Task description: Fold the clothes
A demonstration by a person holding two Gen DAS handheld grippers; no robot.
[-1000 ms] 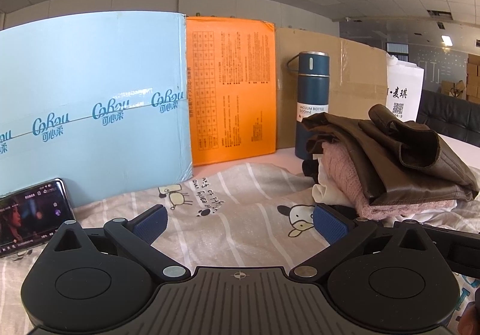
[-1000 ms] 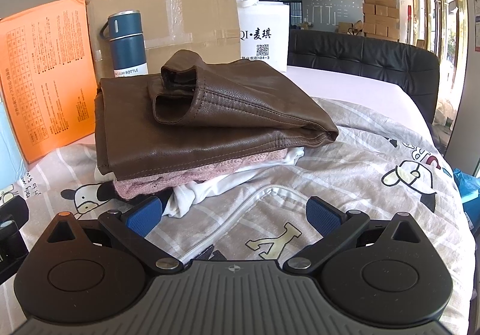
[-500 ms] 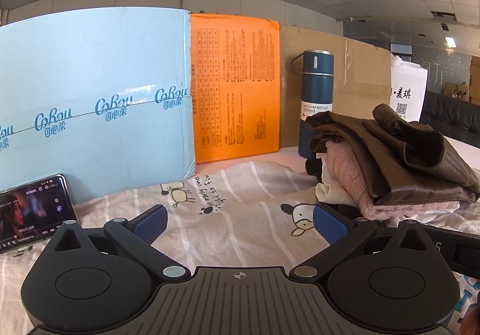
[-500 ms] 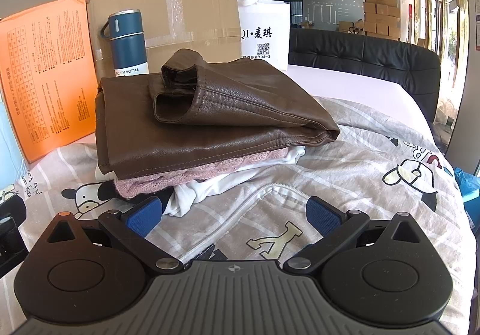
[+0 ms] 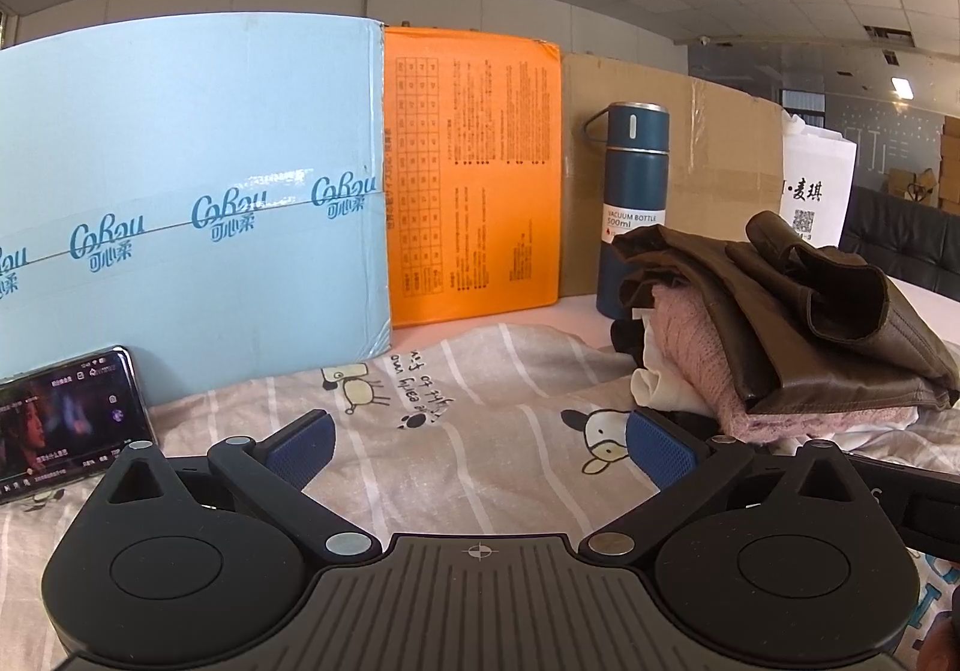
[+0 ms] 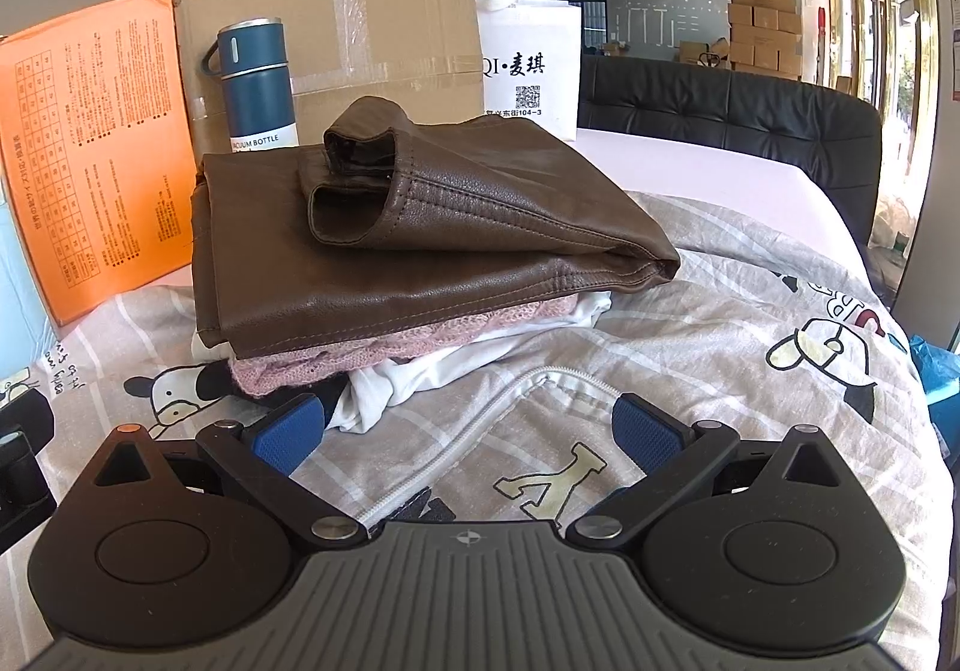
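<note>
A folded brown leather garment (image 6: 432, 245) tops a stack, with a pink knit (image 6: 360, 353) and a white garment (image 6: 432, 377) under it. The stack rests on a cartoon-print sheet (image 6: 750, 323). In the left wrist view the stack (image 5: 798, 323) is at the right. My right gripper (image 6: 465, 434) is open and empty, just in front of the stack. My left gripper (image 5: 480, 443) is open and empty over the sheet (image 5: 480, 401), left of the stack.
A blue vacuum bottle (image 5: 633, 203) stands behind the stack, also in the right wrist view (image 6: 258, 83). Light-blue (image 5: 180, 215), orange (image 5: 474, 179) and brown cardboard (image 6: 372, 41) boxes line the back. A phone (image 5: 66, 419) leans at left. White bag (image 6: 534, 65), black chair (image 6: 732, 131).
The left gripper has shifted a little, so the stack and bottle sit slightly further right and lower in its view. The right gripper has barely moved. Both stay open.
</note>
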